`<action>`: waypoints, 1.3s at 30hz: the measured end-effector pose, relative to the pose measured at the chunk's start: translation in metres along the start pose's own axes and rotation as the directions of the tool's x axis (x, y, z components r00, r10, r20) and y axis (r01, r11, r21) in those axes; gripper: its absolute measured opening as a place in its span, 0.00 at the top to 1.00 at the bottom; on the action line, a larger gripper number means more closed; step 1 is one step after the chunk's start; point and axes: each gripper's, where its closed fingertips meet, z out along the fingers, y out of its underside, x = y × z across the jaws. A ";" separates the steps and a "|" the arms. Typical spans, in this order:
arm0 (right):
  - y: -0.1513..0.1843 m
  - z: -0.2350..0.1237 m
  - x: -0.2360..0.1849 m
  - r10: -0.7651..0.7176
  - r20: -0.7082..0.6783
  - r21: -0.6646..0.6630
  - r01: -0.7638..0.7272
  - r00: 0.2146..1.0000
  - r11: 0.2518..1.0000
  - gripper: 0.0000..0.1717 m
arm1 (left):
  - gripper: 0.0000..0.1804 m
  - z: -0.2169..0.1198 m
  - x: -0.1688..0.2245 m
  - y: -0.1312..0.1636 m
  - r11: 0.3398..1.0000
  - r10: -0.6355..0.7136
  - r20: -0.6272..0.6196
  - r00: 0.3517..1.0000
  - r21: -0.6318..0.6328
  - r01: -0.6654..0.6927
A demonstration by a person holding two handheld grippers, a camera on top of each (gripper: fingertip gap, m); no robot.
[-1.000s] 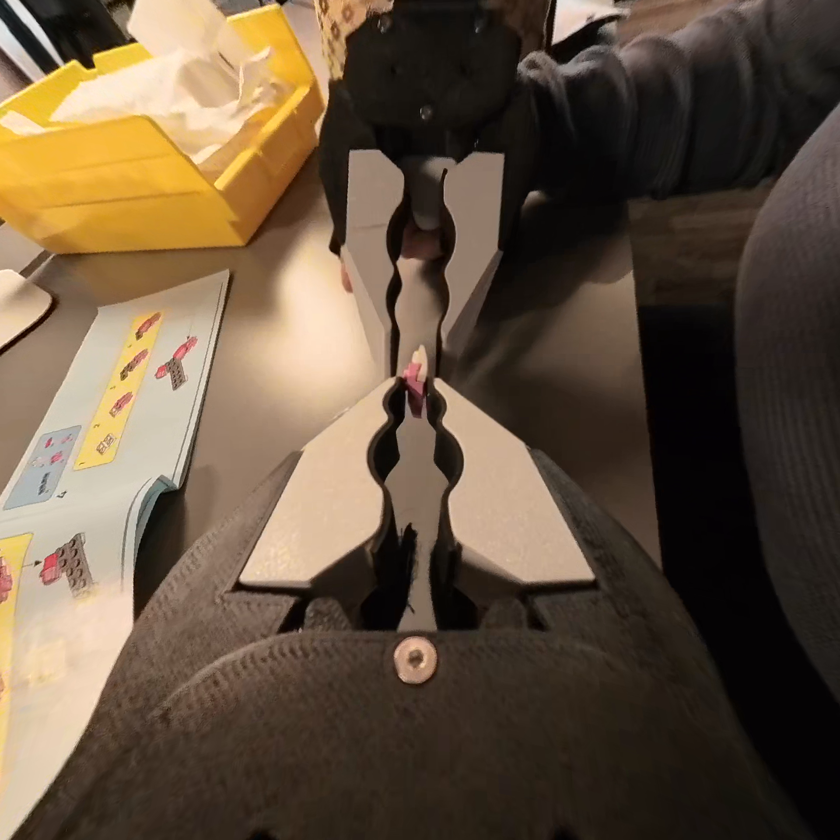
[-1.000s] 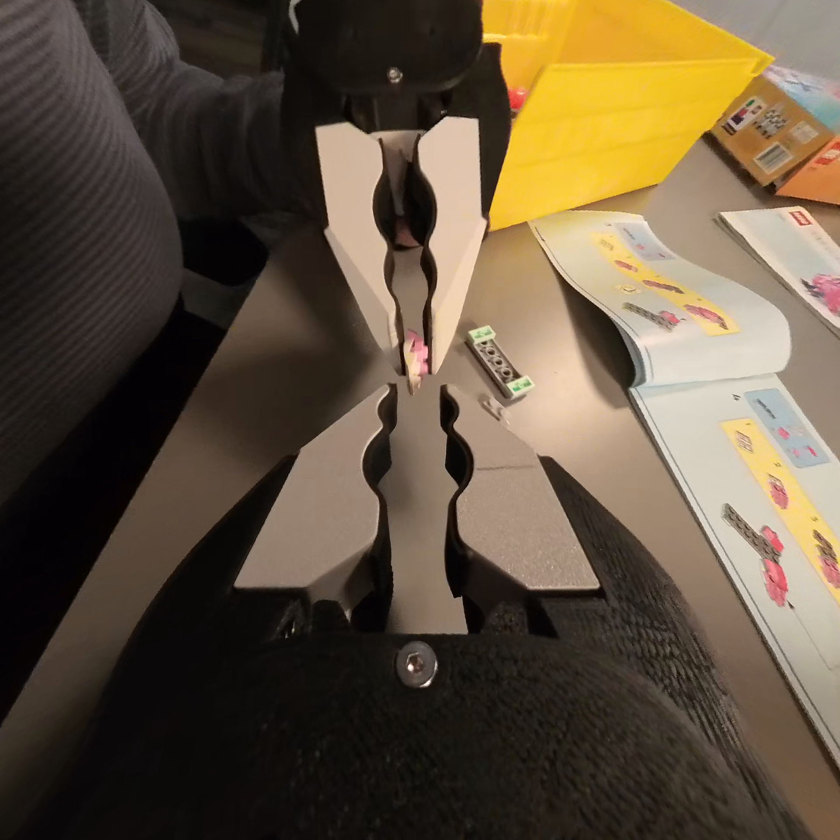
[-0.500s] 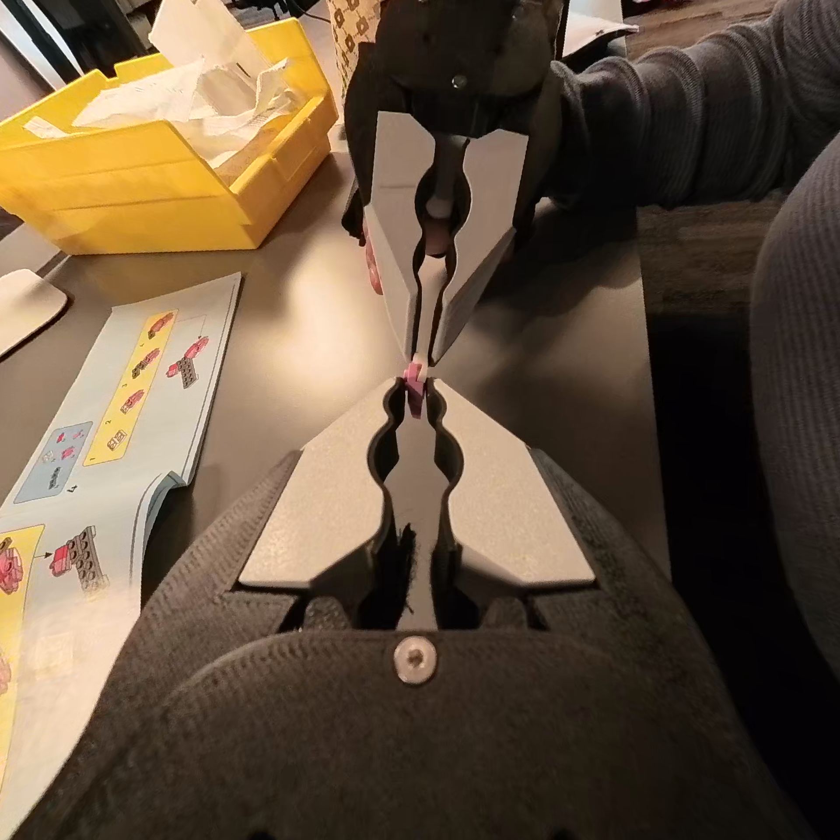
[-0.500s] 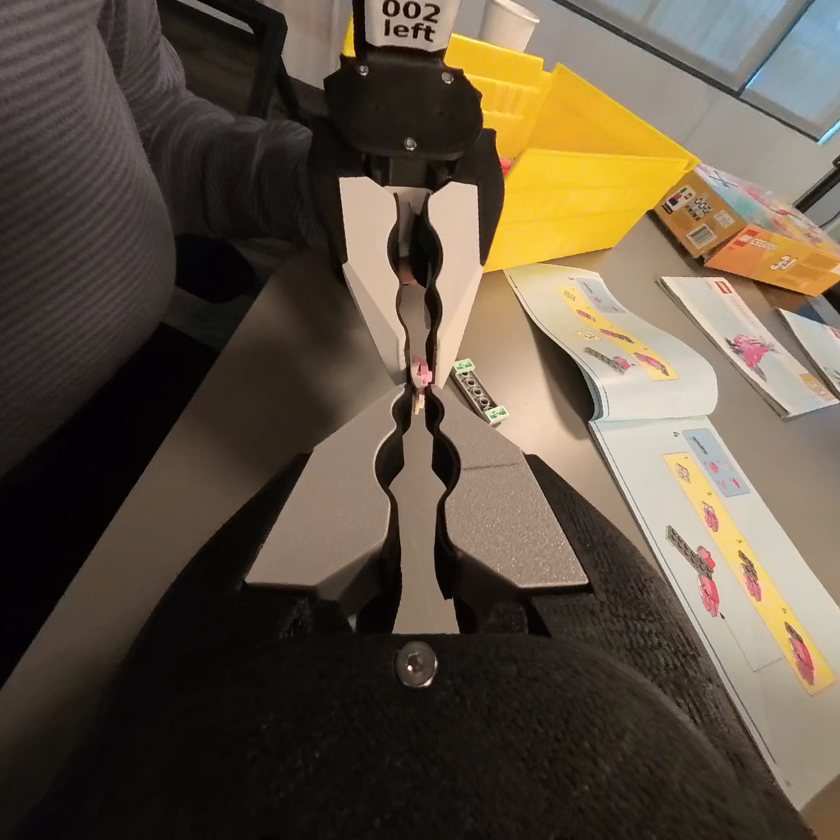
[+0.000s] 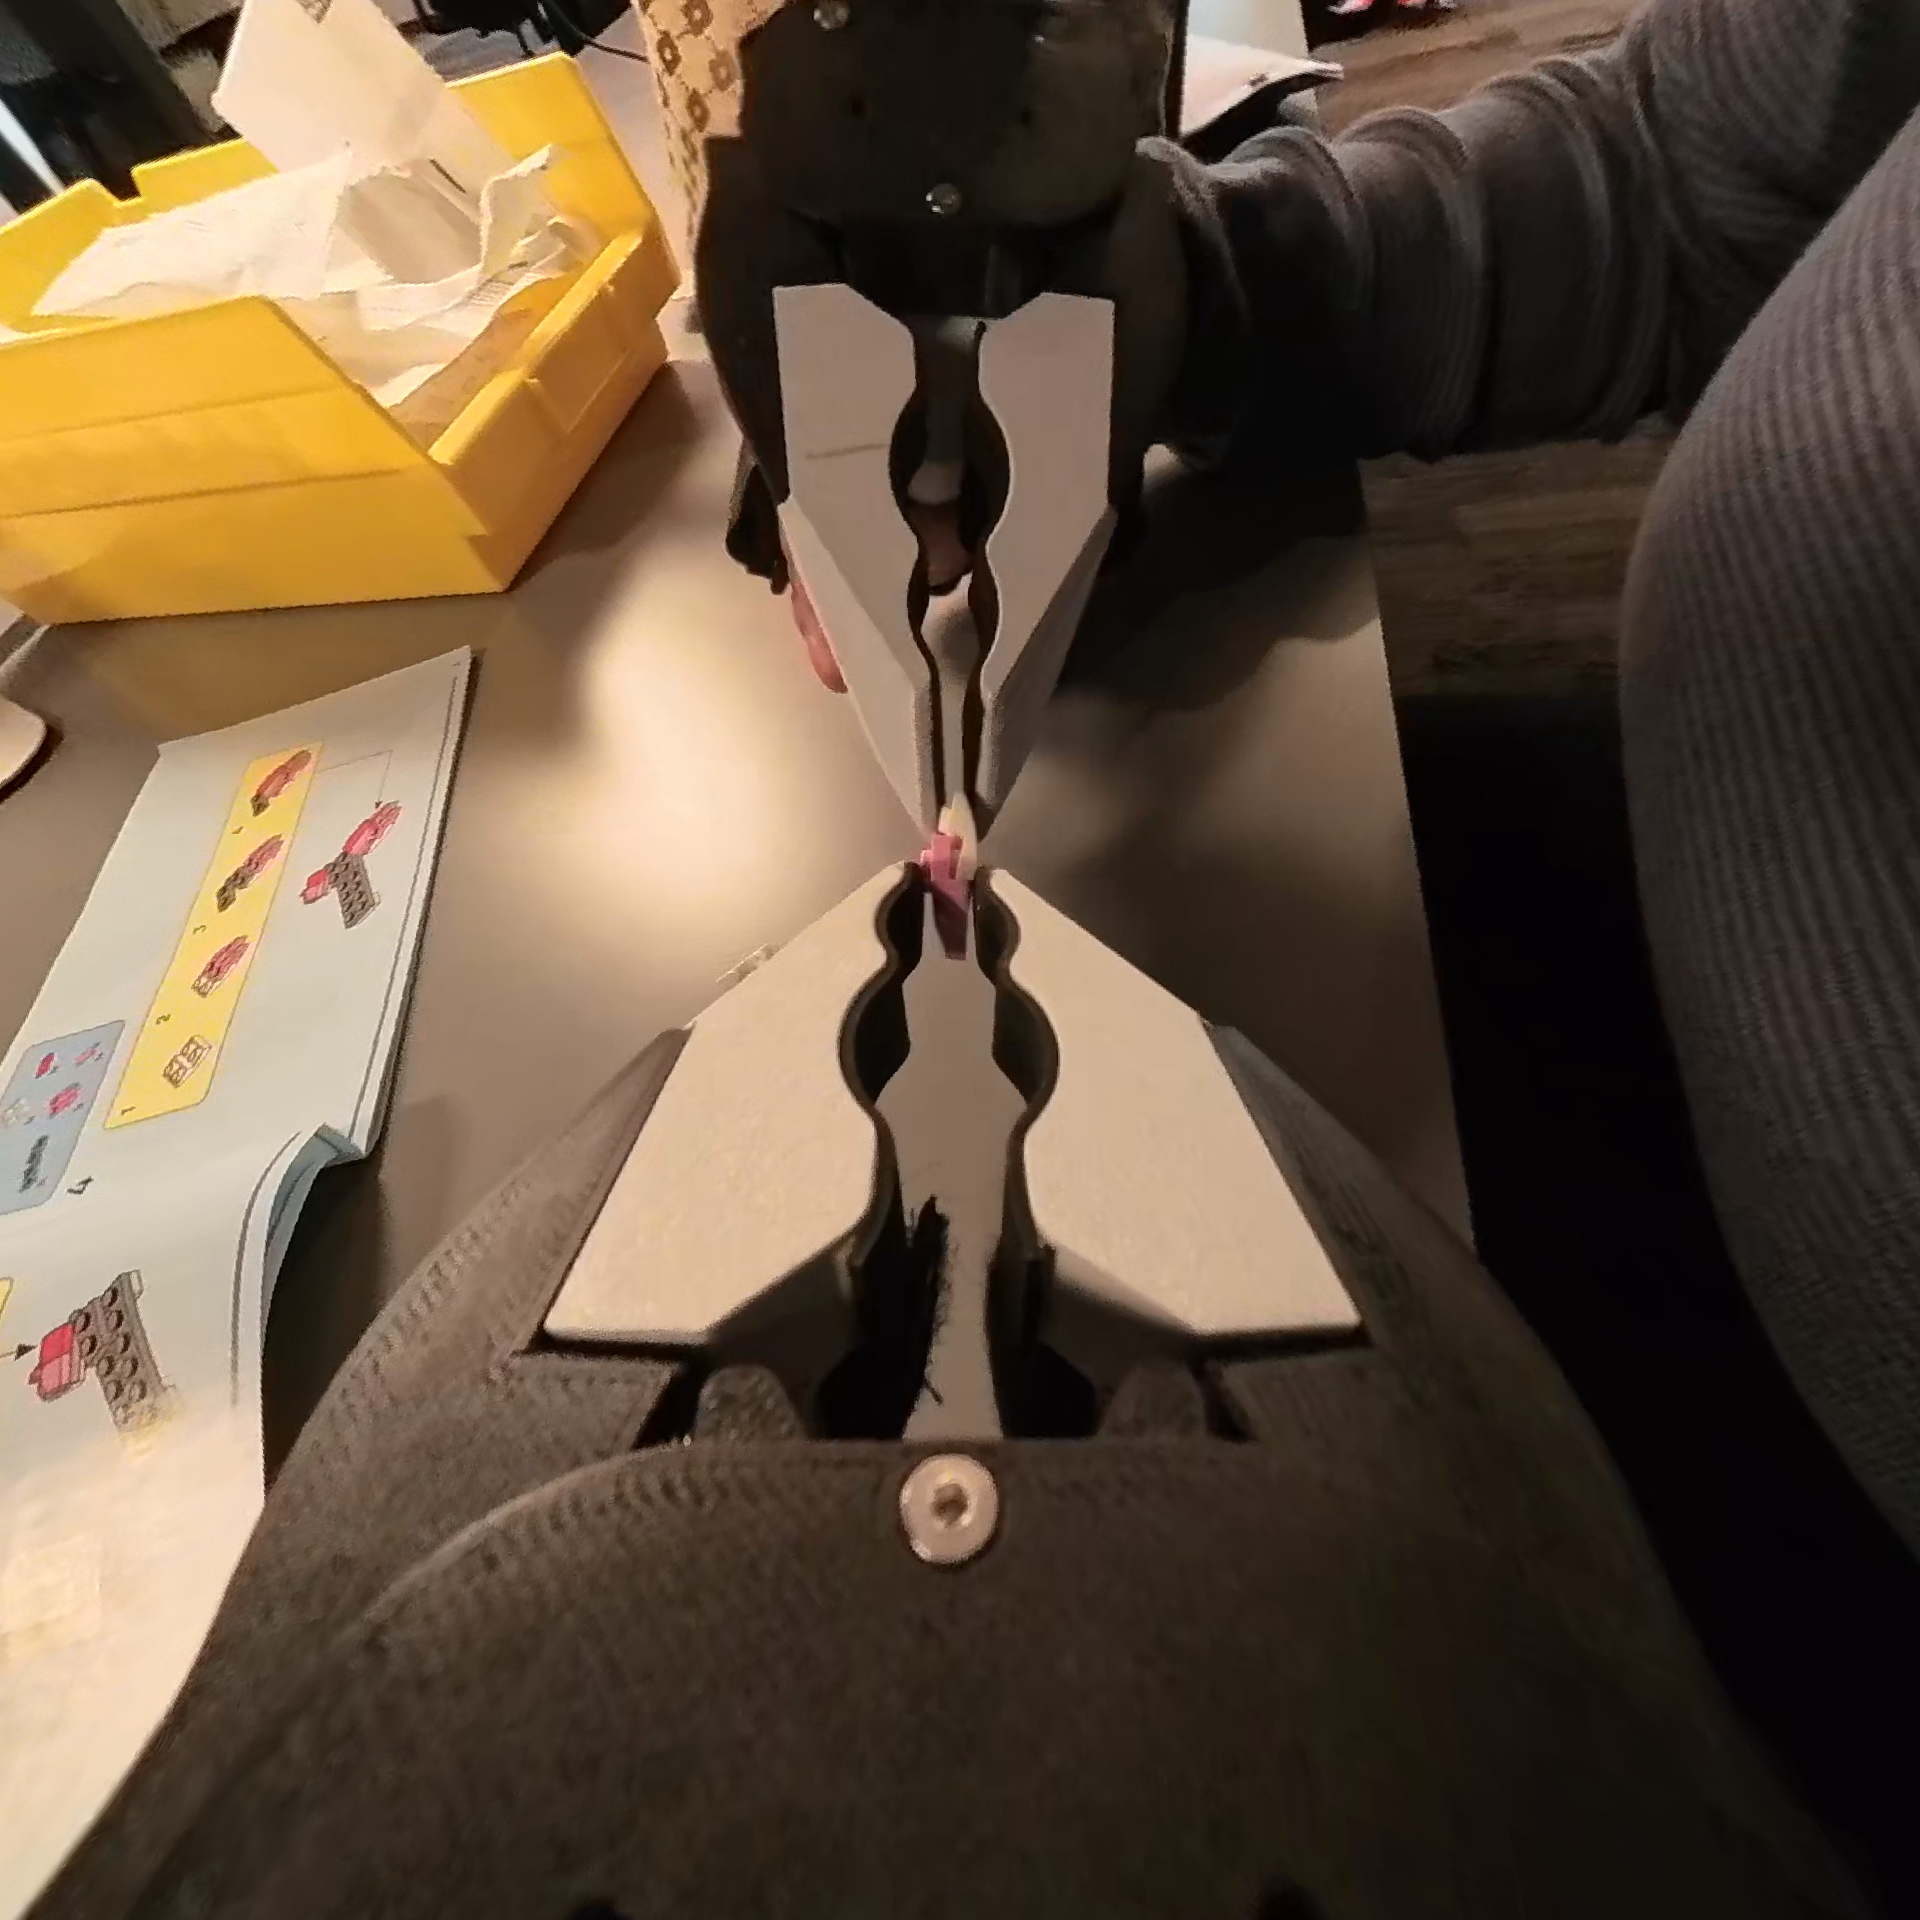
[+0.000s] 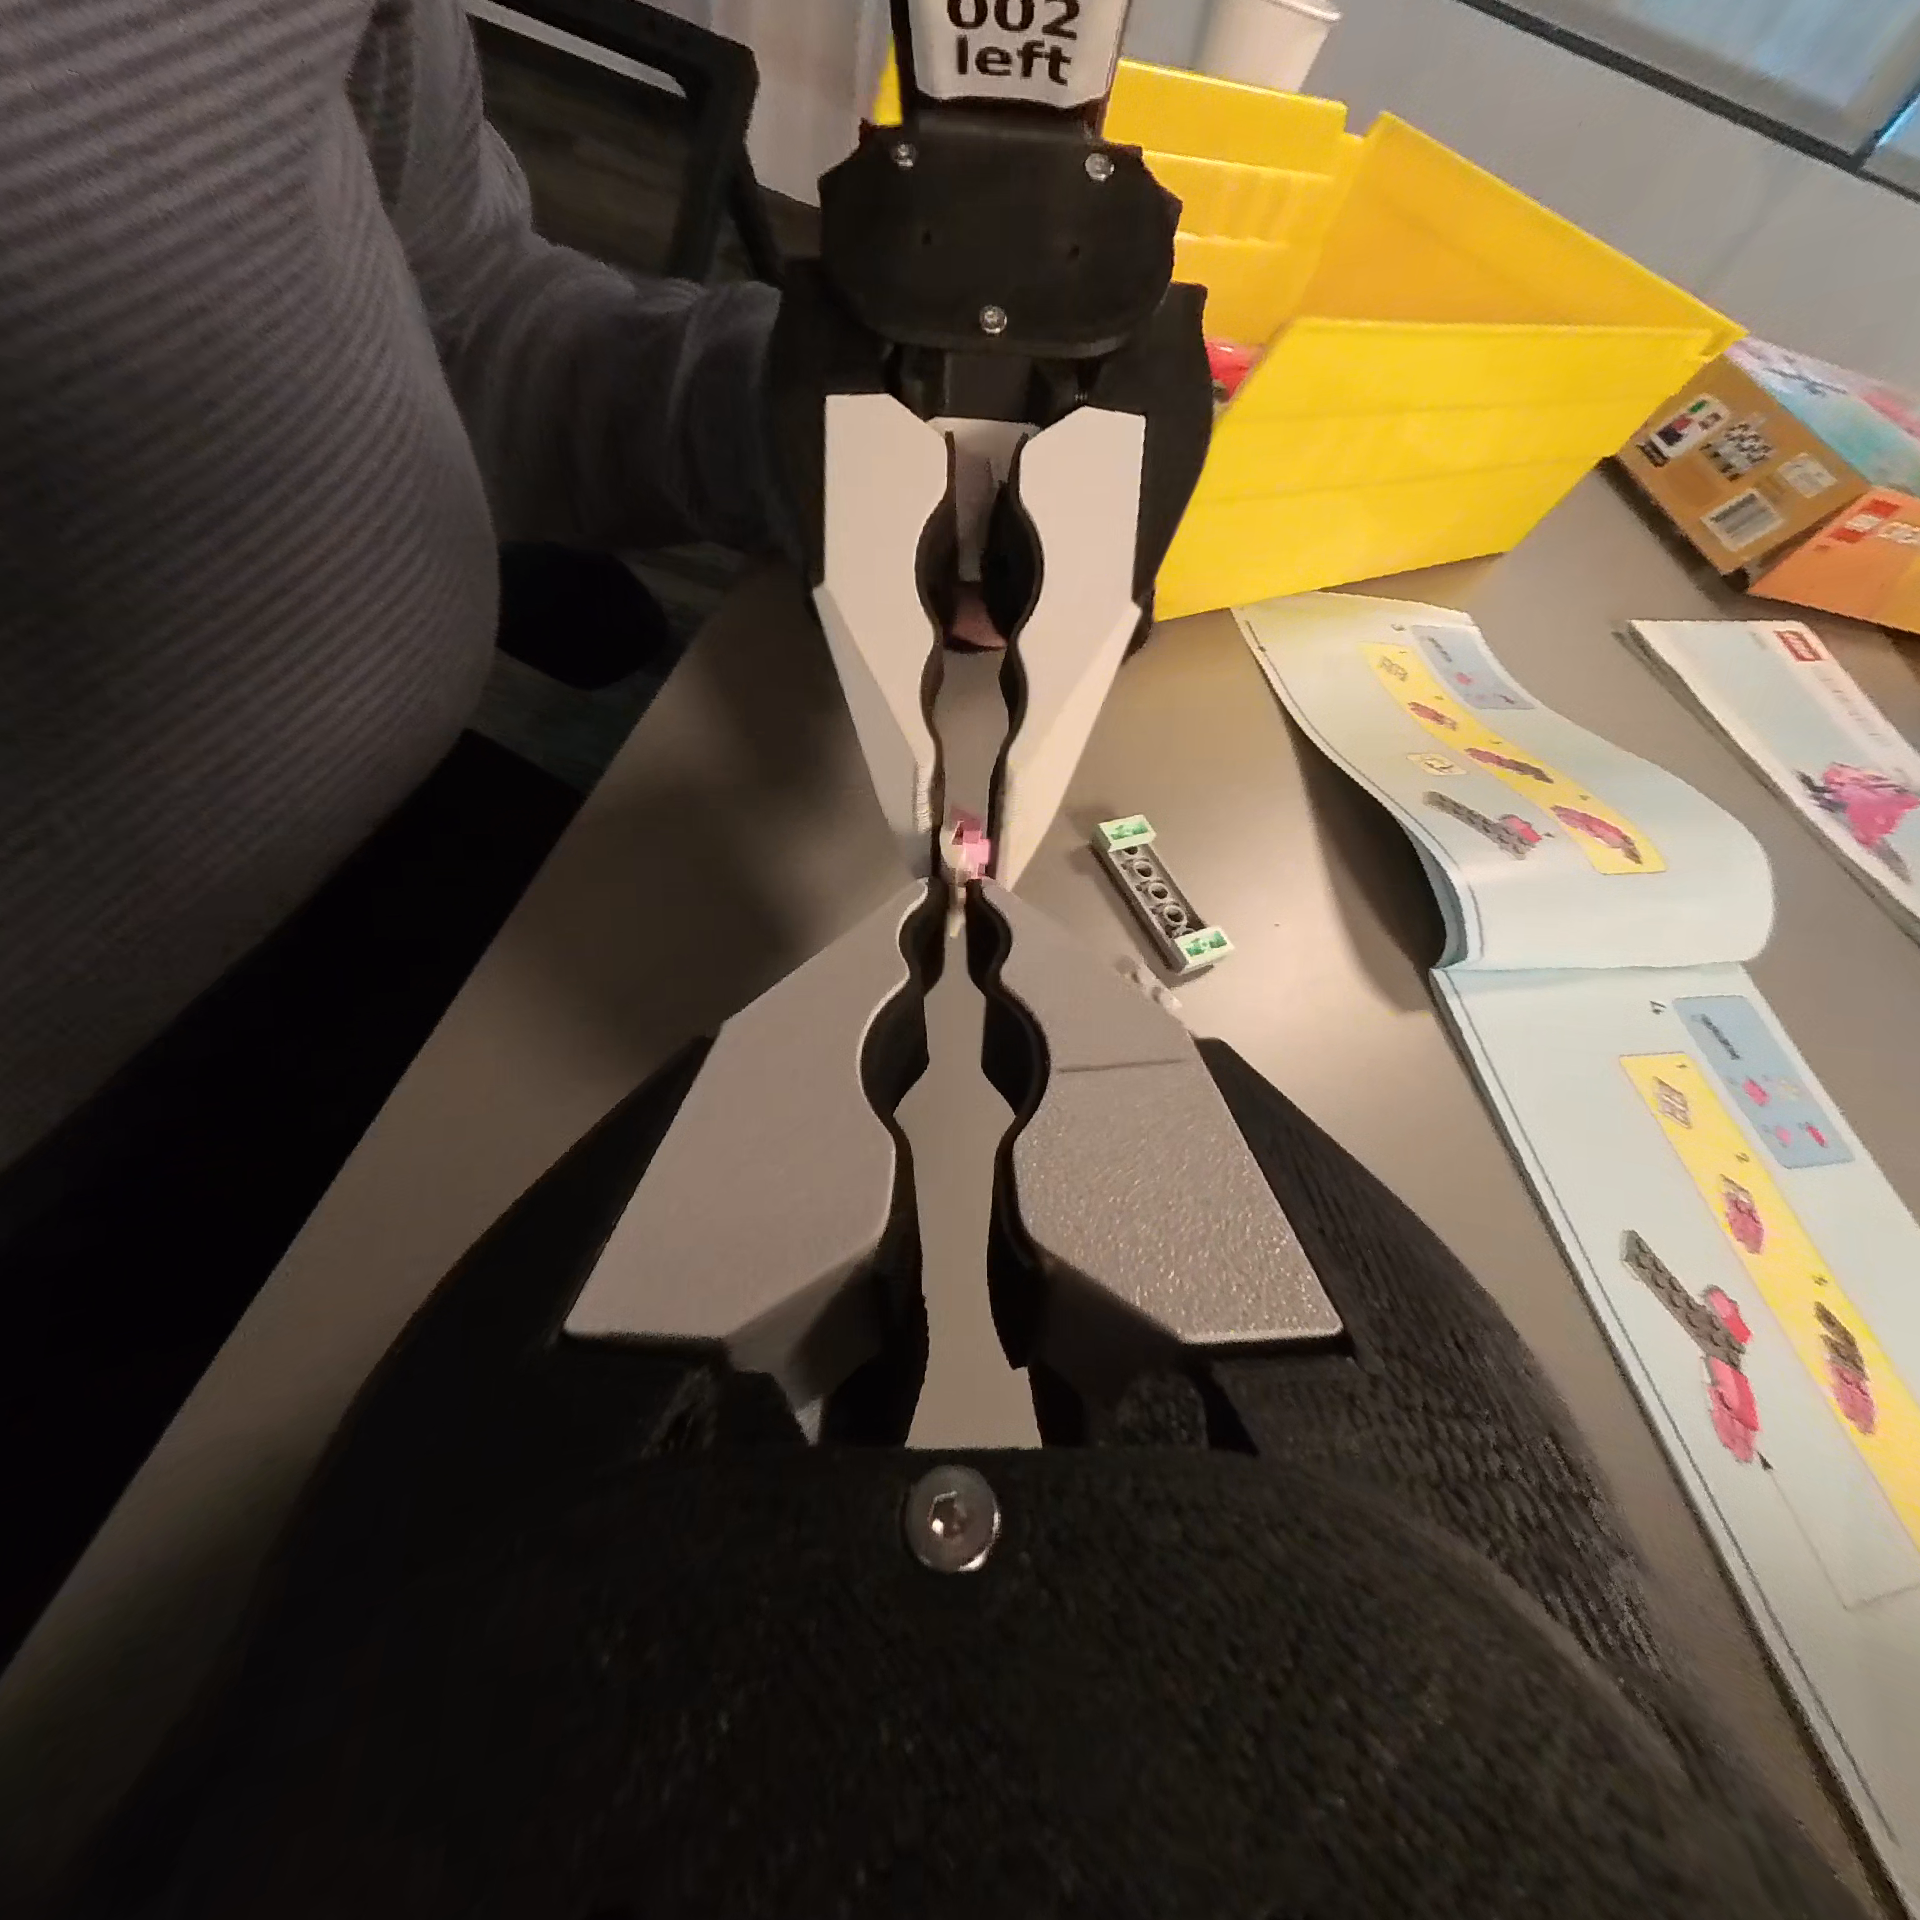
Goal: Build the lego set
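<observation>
My left gripper point(image 5: 948, 883) is shut on a small pink brick point(image 5: 945, 878) and holds it above the dark table point(image 5: 623, 727). A small white piece point(image 5: 961, 826) sticks out of the pink brick toward my right gripper point(image 5: 956, 800), which faces mine tip to tip. In the right wrist view my right gripper point(image 6: 961, 906) is shut on that thin white piece point(image 6: 952, 912). The pink brick point(image 6: 975, 847) sits just beyond it, in the tips of my left gripper point(image 6: 961, 836). The two pieces touch each other.
A grey brick with green ends point(image 6: 1164, 894) and a tiny clear piece point(image 6: 1148, 982) lie on the table to the right. Open instruction booklets point(image 6: 1558, 831) point(image 5: 260, 935), yellow bins point(image 6: 1403, 447) point(image 5: 312, 395) and cardboard boxes point(image 6: 1766, 468) lie around. A person's sleeve point(image 5: 1558, 260) is close. Left and right tips are no more than a few centimetres apart.
My right gripper moved in on the white piece at the pink brick and its pads came together on it. My left gripper kept its hold on the pink brick.
</observation>
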 end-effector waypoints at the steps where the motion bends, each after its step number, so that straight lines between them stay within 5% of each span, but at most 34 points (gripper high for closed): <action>1: 0.000 0.000 -0.001 0.003 0.010 0.005 -0.003 1.000 1.000 0.99 | 0.95 0.000 0.001 0.000 1.000 0.009 -0.003 1.000 -0.001 -0.009; 19: 0.001 0.000 0.005 0.041 0.000 0.017 -0.041 0.999 0.999 0.99 | 0.97 0.001 -0.005 0.001 0.984 0.177 0.137 0.975 -0.062 -0.169; 27: -0.002 -0.002 0.010 0.038 -0.028 0.034 -0.037 0.999 0.999 1.00 | 0.97 -0.001 -0.008 -0.003 1.000 -0.009 0.080 0.997 0.018 0.007; 29: 0.002 -0.004 0.013 0.048 -0.041 0.020 -0.047 0.998 0.999 1.00 | 0.90 -0.003 -0.009 -0.006 0.998 -0.039 0.070 0.997 0.047 0.036; 39: 0.035 -0.003 0.015 0.198 -0.021 -0.145 -0.199 0.980 0.969 1.00 | 0.79 -0.019 -0.043 -0.002 0.988 -0.142 0.242 0.960 0.098 0.121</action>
